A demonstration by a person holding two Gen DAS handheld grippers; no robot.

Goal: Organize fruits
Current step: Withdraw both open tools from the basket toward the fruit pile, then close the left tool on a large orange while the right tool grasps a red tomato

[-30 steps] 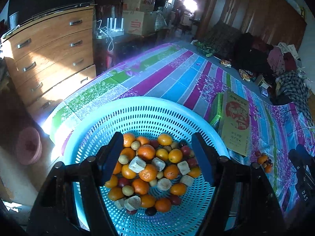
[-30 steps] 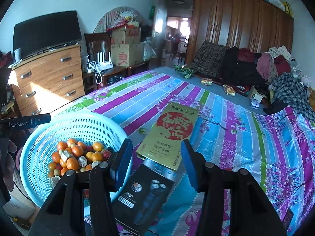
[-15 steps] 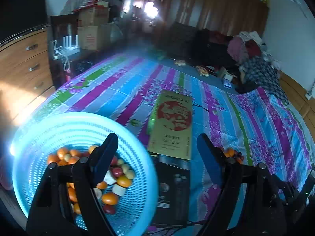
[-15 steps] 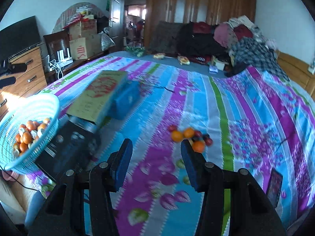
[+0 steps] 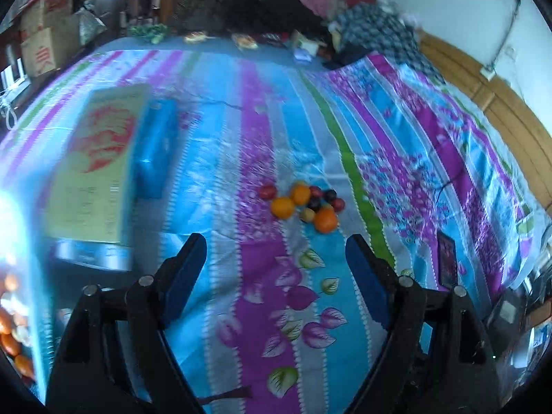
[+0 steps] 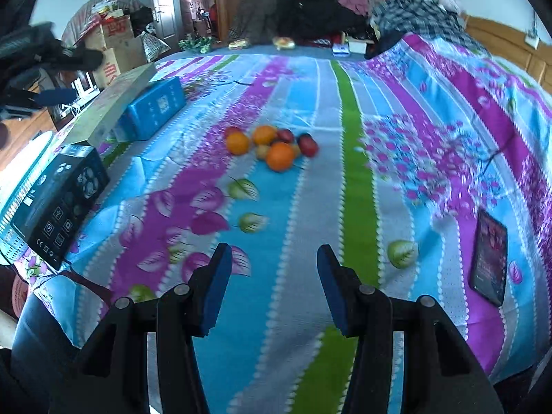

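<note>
A small pile of loose fruit (image 5: 303, 203) lies on the striped bedspread: oranges, red and dark round fruits, one pale one. In the left wrist view my left gripper (image 5: 274, 245) hovers just short of the pile, open wide, nothing between its blue pads. The right wrist view shows the same fruit pile (image 6: 272, 145) farther ahead of my right gripper (image 6: 274, 250), which is open and empty over the cloth. The light-blue mesh basket (image 5: 31, 276), holding several oranges, is a blur at the far left edge; its rim (image 6: 8, 238) peeks out behind a black box.
A flat yellow box (image 5: 93, 165) and a blue box (image 5: 155, 148) lie left of the fruit, with a black carton (image 6: 58, 207) nearer the basket. A phone (image 6: 490, 255) lies on the bedspread at right. Clothes are heaped at the far end of the bed.
Both grippers swung away from the basket and across the bed to the right, ending lower and near the loose fruit pile. The left jaws stand wider than a second ago.
</note>
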